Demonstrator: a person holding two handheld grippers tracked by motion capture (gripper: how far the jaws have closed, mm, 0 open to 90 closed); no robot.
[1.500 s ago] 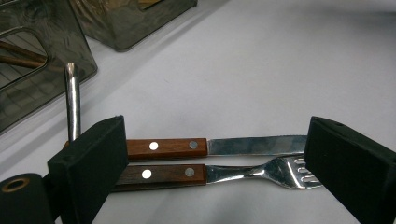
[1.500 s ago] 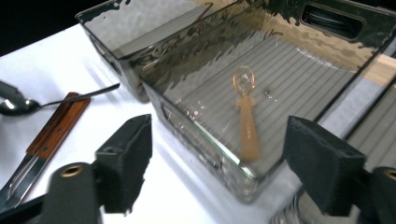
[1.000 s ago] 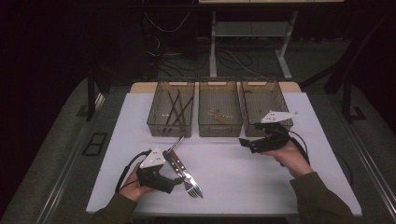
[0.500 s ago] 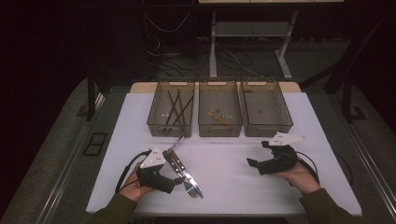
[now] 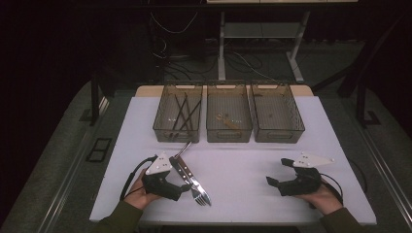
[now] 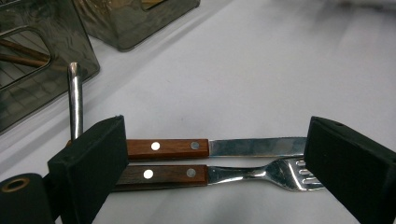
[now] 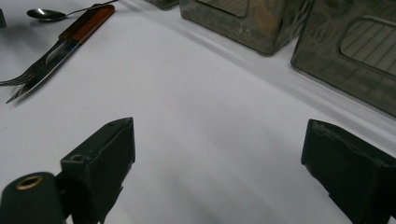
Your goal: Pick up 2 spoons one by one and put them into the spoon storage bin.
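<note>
A wooden-handled knife and a matching fork lie side by side on the white table. A steel spoon rests just behind their handles. My left gripper is open, one jaw by the handles and the other by the fork's tines, touching neither. From above, the left gripper sits at the front left beside the knife. My right gripper is open over bare table at the front right, holding nothing. Its own view shows the knife, fork and spoon far off.
Three mesh bins stand in a row at the back of the table. The left bin holds several dark sticks, the middle bin a golden piece, and the right bin something small. The table's front edge lies close under both hands.
My right gripper has drawn back from the right bin toward the front right of the table, still open. The left gripper and the cutlery have stayed put.
</note>
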